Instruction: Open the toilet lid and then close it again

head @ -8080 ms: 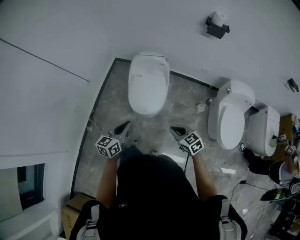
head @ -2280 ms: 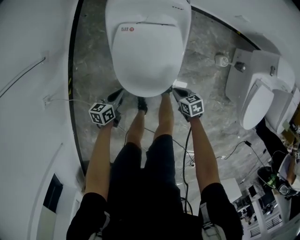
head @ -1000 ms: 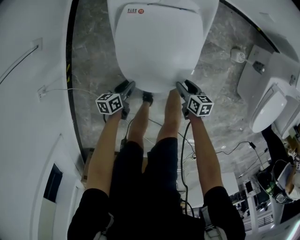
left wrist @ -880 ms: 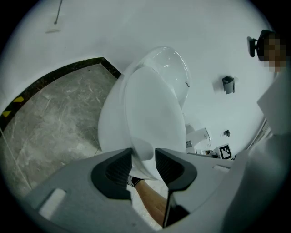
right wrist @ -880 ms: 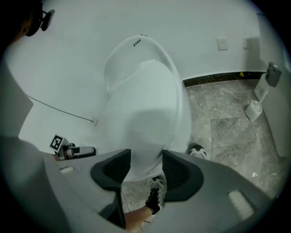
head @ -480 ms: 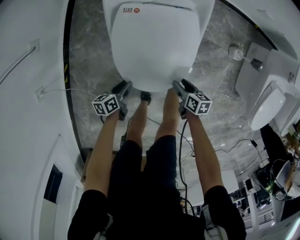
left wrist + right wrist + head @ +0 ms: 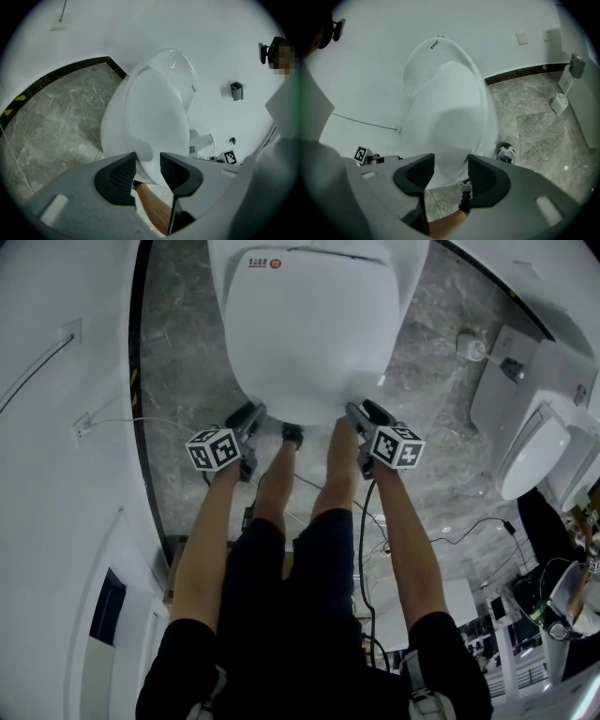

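The white toilet has its lid (image 7: pixel 314 324) down; it fills the top middle of the head view. My left gripper (image 7: pixel 246 418) sits at the left of the lid's front rim, my right gripper (image 7: pixel 359 412) at the right of it. In the left gripper view the lid (image 7: pixel 154 122) runs down into the narrow gap of the left gripper (image 7: pixel 148 161), and no pad visibly presses on it. In the right gripper view the lid (image 7: pixel 450 117) shows the same way behind the wider gap of the right gripper (image 7: pixel 451 164). Both grippers are open and hold nothing.
My legs and a shoe (image 7: pixel 292 434) stand on the grey marble floor (image 7: pixel 183 381) right below the bowl. A second white toilet (image 7: pixel 530 451) stands at the right. A wall socket with a cable (image 7: pixel 73 334) is at the left, and cables (image 7: pixel 469 521) trail over the floor.
Since the earliest frames the person has stepped up to the toilet and both grippers have come to its front rim. Over the last second nothing has visibly moved.
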`<state>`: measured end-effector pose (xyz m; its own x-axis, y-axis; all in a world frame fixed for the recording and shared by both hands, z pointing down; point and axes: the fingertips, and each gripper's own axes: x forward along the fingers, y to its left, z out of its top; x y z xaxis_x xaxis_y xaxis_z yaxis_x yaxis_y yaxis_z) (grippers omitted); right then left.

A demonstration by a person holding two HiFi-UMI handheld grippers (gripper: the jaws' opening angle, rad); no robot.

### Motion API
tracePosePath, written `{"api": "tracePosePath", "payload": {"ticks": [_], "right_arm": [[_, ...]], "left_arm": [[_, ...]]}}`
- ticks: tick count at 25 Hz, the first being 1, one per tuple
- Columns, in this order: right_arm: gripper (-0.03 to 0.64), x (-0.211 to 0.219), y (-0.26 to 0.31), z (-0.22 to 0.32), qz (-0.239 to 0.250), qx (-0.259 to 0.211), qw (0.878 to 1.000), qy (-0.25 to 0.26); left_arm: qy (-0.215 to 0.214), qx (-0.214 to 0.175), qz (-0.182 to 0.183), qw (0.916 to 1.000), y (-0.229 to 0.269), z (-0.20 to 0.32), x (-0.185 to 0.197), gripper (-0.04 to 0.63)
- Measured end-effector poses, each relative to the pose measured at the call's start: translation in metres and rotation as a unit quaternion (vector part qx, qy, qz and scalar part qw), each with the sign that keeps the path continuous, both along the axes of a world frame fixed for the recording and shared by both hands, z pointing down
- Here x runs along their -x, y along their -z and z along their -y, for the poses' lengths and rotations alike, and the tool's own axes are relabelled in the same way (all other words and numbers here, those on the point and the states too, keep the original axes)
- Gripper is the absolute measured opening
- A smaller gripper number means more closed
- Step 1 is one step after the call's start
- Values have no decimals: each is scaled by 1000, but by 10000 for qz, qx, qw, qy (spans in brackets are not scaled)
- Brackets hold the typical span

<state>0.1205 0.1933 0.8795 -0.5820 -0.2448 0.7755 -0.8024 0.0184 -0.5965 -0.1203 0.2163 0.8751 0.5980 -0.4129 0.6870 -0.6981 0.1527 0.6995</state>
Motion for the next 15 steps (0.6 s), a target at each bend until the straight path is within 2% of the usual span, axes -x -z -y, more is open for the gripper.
{"api": "tracePosePath", "payload": {"ticks": [8, 15], "right_arm": [[218, 1, 6, 2, 197, 134, 9992, -317], [216, -1, 16, 3, 258, 215, 9989, -335]], "left_arm": [[103, 90, -64, 9999, 3, 1, 1, 147], [181, 170, -108, 9996, 14, 1, 2, 143]]}}
